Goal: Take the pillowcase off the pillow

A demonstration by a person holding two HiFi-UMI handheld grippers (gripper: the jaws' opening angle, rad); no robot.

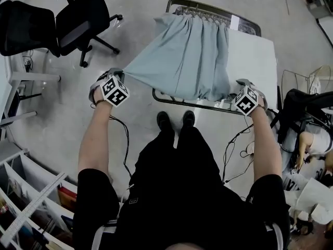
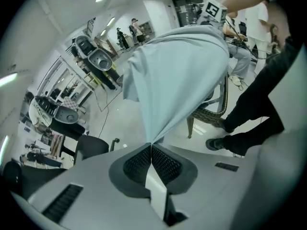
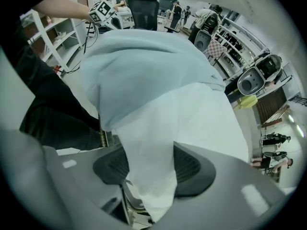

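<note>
A light blue pillowcase (image 1: 182, 61) is stretched over a white pillow (image 1: 252, 61) that lies on a wicker chair (image 1: 208, 8). In the head view my left gripper (image 1: 118, 74) pulls a corner of the pillowcase out to the left. In the left gripper view the left gripper (image 2: 151, 145) is shut on the pointed tip of the blue pillowcase (image 2: 177, 80). My right gripper (image 1: 238, 86) is at the pillow's near right corner. In the right gripper view the right gripper (image 3: 149, 164) has the bare white pillow (image 3: 192, 123) pinched between its pads, below the pillowcase (image 3: 139, 66) edge.
Two black office chairs (image 1: 83, 14) stand at the upper left. White shelving (image 1: 31, 202) is at the lower left. Cables (image 1: 125, 139) trail on the floor beside my shoes (image 1: 174, 120). A person (image 1: 312, 139) sits among bags at the right.
</note>
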